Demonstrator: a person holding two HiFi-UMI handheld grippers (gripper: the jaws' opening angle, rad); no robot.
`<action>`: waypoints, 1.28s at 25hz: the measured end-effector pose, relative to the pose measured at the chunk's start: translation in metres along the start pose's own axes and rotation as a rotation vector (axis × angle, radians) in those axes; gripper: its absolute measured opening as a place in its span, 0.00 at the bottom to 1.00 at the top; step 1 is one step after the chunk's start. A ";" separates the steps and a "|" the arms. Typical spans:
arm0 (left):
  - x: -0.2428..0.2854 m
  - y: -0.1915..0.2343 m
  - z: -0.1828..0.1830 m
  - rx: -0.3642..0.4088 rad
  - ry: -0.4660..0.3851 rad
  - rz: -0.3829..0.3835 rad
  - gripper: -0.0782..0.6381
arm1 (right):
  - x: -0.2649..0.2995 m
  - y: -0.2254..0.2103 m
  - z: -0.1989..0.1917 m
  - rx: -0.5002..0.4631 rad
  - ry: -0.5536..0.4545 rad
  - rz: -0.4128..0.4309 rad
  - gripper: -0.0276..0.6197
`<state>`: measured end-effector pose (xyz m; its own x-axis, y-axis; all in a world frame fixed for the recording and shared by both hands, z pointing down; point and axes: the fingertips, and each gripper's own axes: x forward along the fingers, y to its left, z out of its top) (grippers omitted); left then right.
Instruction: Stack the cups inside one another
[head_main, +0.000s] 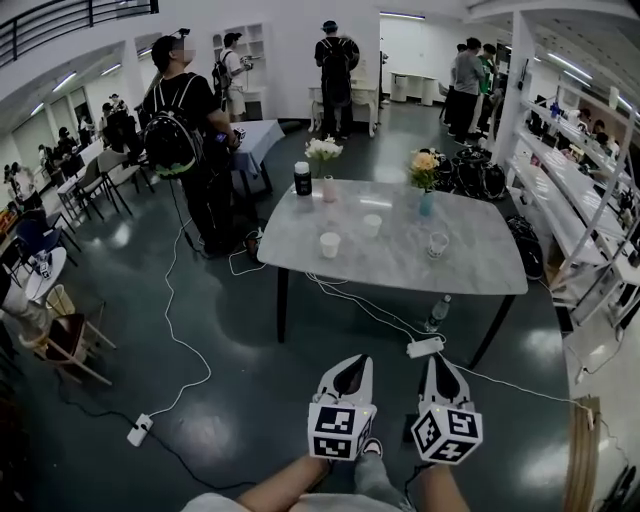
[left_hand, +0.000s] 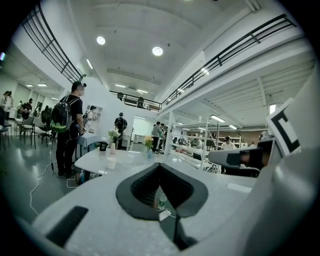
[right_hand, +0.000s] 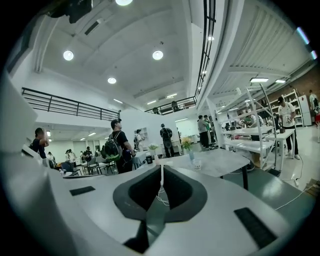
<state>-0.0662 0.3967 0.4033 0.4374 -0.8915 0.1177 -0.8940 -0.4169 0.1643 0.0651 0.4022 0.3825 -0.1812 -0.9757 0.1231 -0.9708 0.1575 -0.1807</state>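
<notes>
On the grey marble table (head_main: 480, 272) stand a white paper cup (head_main: 330, 244), a second pale cup (head_main: 372, 225) and a clear glass cup (head_main: 437, 245). Both grippers hang low in front of the table, well short of it, over the dark floor. My left gripper (head_main: 353, 361) has its jaws together with nothing between them. My right gripper (head_main: 437, 358) is likewise shut and empty. The left gripper view shows the left gripper (left_hand: 160, 165) and beyond it the white cup (left_hand: 111, 162). Past the right gripper (right_hand: 161, 166) in the right gripper view stands the glass cup (right_hand: 198, 163).
A black tumbler (head_main: 302, 178), a pink vase (head_main: 329, 188) and a flower vase (head_main: 427, 203) stand at the table's far side. A power strip (head_main: 424, 347), a water bottle (head_main: 437, 312) and cables lie under the table's near edge. A person with a backpack (head_main: 185, 120) stands at its left.
</notes>
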 end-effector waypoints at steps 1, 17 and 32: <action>0.011 0.001 0.003 0.003 -0.001 0.005 0.10 | 0.010 -0.006 0.003 0.002 0.003 0.003 0.05; 0.169 0.018 0.031 -0.001 0.013 0.087 0.10 | 0.167 -0.079 0.036 0.012 0.078 0.117 0.05; 0.261 0.017 0.032 0.012 0.042 0.112 0.10 | 0.246 -0.137 0.046 0.016 0.111 0.155 0.05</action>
<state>0.0297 0.1513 0.4052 0.3383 -0.9245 0.1757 -0.9384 -0.3174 0.1366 0.1608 0.1339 0.3928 -0.3452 -0.9170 0.1997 -0.9276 0.3011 -0.2210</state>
